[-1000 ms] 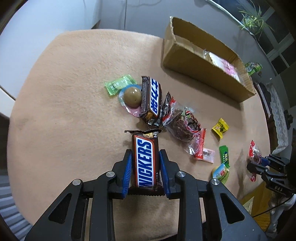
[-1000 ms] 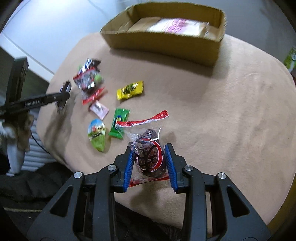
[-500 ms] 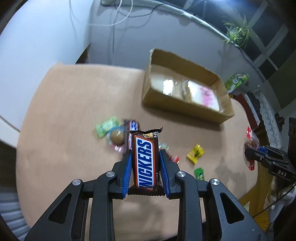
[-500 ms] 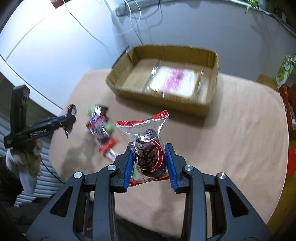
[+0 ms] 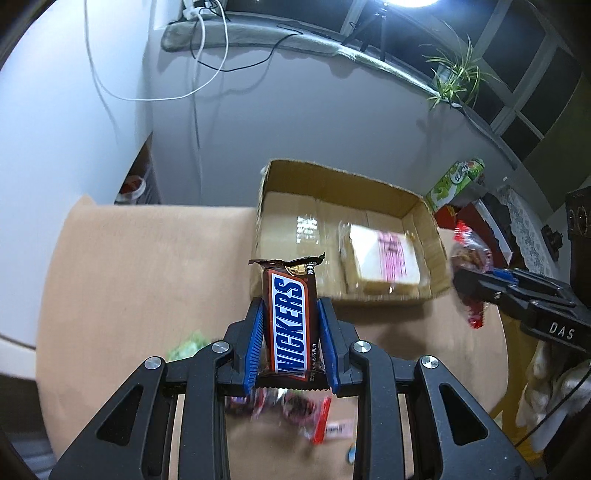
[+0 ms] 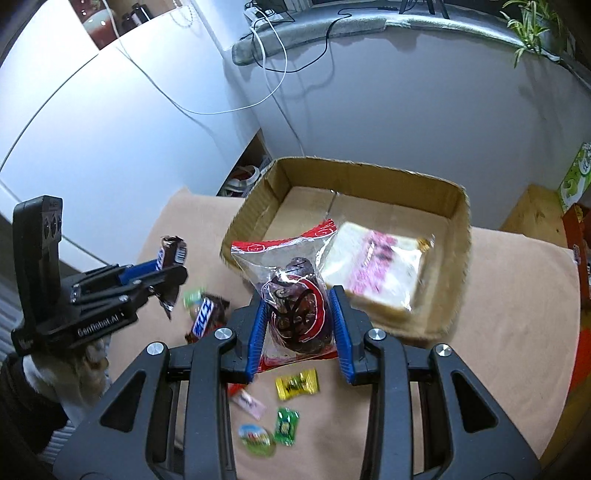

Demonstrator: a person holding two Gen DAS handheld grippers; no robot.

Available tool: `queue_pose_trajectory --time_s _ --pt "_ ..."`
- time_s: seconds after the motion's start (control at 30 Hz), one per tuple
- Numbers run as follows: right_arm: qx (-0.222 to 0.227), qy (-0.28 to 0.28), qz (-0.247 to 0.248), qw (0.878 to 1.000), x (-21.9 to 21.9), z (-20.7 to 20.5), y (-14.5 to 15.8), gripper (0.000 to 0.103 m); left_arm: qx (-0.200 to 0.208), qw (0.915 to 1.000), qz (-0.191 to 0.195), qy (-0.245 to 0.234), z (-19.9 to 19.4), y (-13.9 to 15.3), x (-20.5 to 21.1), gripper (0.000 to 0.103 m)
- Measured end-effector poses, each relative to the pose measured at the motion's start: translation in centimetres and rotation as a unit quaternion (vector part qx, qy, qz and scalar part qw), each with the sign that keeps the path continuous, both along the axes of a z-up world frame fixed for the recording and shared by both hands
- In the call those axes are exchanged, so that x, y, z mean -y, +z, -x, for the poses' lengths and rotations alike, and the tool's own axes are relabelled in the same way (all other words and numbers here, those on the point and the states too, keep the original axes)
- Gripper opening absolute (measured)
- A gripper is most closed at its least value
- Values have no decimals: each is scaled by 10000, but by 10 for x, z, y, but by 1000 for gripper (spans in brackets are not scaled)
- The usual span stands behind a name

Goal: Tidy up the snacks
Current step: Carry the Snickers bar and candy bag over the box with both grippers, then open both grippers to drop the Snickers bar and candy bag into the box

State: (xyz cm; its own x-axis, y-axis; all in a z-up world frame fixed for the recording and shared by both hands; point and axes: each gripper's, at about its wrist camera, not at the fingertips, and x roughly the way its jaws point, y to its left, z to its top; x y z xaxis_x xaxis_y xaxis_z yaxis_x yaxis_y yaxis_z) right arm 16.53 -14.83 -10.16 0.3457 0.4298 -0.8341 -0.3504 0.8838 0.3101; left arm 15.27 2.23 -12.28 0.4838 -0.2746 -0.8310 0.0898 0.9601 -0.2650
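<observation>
We see a bright lamp [image 5: 410,3] glaring overhead, glare on the box [image 5: 280,177] floor, motion blur over table [image 5: 147,266] snacks, and fisheye-bent dark edges.

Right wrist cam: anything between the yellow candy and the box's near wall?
Only bare tan cloth; the yellow candy lies apart from the cardboard box. The right claw covers part of that stretch.

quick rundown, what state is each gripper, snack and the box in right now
left gripper: shut on brown Snickers bar, lifted off the table
right gripper: shut on clear red-edged snack bag, lifted
brown cardboard box: open-topped, holds one wrapped sandwich pack
yellow candy: loose on the tan tablecloth
green candy: loose on the cloth
</observation>
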Motion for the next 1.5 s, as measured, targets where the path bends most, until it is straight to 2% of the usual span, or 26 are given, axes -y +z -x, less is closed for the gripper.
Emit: queue_pose_trajectory --time_s 0.5,0.67,0.97,1.0,1.03,1.1,1.5 --pt "-316 -88 74 9994 -30 -56 -36 35 -45 9998 -123 -148 -50 -12 20 27" --pt "-454 -130 89 9988 -31 -63 -49 35 -138 9995 -210 -200 -60 -21 28 27" --pt "-512 -105 111 9986 -31 -70 -54 35 -191 9993 -262 -188 -68 -26 30 27" --pt "-513 -108 117 9986 -31 -70 -53 40 -193 9993 -256 -194 -69 -26 30 27" --pt "-507 -129 124 9986 -31 -70 -52 55 -198 9993 -257 -197 -70 -26 30 27" --pt "-436 -249 168 9986 -28 -70 -49 70 -241 9991 -282 -191 -70 -27 29 27" --pt "-304 -388 9 9988 -7 -58 -31 71 -93 9996 -233 -114 -62 -12 20 29"
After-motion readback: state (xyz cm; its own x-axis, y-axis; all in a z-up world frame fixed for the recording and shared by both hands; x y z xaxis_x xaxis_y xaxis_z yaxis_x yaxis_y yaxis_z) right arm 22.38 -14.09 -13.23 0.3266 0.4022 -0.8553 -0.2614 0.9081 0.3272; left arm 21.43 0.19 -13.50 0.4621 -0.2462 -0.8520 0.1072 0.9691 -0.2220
